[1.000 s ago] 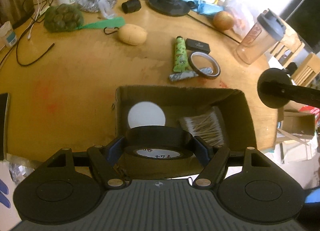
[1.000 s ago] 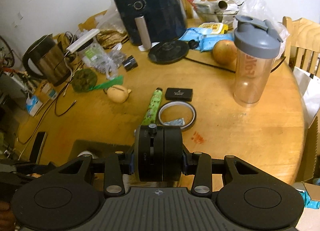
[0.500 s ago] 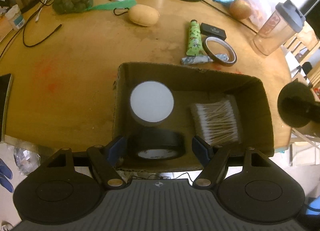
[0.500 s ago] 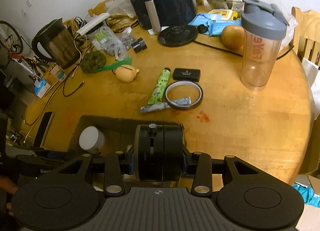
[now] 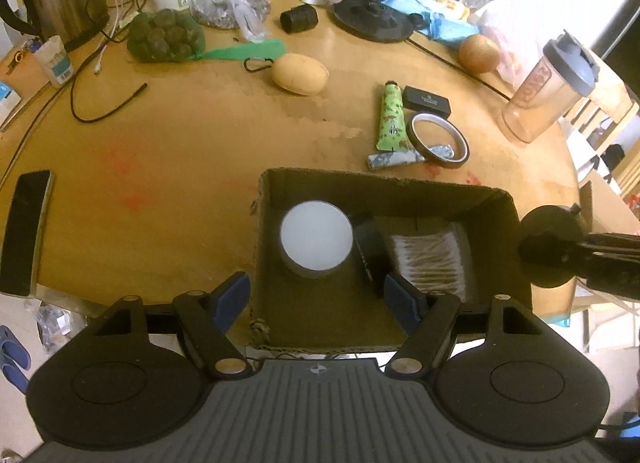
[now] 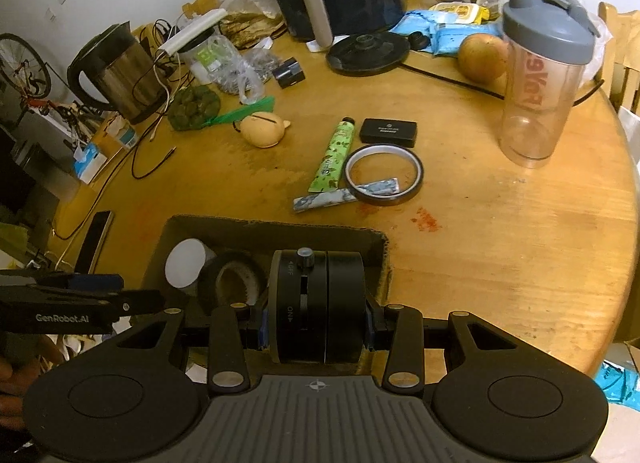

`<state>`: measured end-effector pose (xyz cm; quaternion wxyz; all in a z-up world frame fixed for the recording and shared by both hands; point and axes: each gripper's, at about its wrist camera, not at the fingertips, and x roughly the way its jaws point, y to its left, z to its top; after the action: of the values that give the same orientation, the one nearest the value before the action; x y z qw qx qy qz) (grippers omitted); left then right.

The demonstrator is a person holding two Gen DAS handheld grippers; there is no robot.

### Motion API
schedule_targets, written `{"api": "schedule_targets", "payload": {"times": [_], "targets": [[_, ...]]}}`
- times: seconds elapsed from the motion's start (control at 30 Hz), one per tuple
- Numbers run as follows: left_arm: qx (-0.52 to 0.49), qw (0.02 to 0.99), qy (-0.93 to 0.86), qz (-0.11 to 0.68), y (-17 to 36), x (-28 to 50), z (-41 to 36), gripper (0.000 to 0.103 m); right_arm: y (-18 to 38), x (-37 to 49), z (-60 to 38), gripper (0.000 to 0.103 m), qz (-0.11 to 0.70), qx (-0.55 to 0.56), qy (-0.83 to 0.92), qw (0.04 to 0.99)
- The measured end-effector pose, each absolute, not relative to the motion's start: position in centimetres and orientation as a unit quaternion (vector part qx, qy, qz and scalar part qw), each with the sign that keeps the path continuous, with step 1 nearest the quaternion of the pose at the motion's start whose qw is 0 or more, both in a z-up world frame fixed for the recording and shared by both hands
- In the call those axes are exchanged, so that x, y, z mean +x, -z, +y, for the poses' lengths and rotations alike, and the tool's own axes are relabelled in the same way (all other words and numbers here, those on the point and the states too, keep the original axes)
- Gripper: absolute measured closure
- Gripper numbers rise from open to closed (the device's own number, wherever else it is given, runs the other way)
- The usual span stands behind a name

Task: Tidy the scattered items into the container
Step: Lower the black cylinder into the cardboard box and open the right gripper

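- The left gripper has its blue-padded fingers spread wide with nothing between them, poised over the near end of the cardboard box.
- The right gripper is clamped on a black cylindrical device with a small knob and ON/OFF markings, held above the box's near right part.
- Inside the box a white-lidded round jar sits at the left, a roll of black tape stands on edge leaning just beside it, and a pack of cotton swabs lies at the right.
- Beyond the box, on the round wooden table, lie a small foil-wrapped stick, an amber tape ring resting over it, a green tube and a flat black case, close together.
- Farther off are a tan egg-shaped pouch and a clear shaker bottle.
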<state>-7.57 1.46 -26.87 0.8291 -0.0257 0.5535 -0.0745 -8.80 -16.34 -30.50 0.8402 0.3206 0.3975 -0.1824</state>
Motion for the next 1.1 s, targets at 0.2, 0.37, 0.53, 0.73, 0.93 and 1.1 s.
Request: {"api": "schedule_targets", "payload": {"times": [0.2,0.37,0.53,0.73,0.93,1.1], "targets": [[-0.032,0.833,0.068,0.548,26.6,-7.5,2.2,0.029,30.5,-7.6,-16.4,0.059,0.399,0.325,0.175,0.84],[-0.036,0.834,0.064,0.546,26.4,-7.3,2.8,0.029,30.9,-7.0,-17.5,0.059,0.381,0.374,0.163,0.83],[-0.037,0.835,0.064,0.546,26.4,-7.1,3.1,0.029,32.2,-6.1,-18.4,0.034,0.386,0.387,0.187,0.816],[-0.037,0.837,0.066,0.542,26.1,-6.7,3.4,0.029,31.8,-6.3,-18.2,0.0,0.387,0.335,0.22,0.831],[-0.034,0.838,0.072,0.539,25.9,-5.9,3.2,0.029,31.8,-6.3,-18.1,0.0,0.403,0.311,0.236,0.827],[-0.029,0.839,0.082,0.537,25.7,-5.4,2.9,0.029,31.8,-6.0,-17.8,0.0,0.411,0.298,0.243,0.827]]}}
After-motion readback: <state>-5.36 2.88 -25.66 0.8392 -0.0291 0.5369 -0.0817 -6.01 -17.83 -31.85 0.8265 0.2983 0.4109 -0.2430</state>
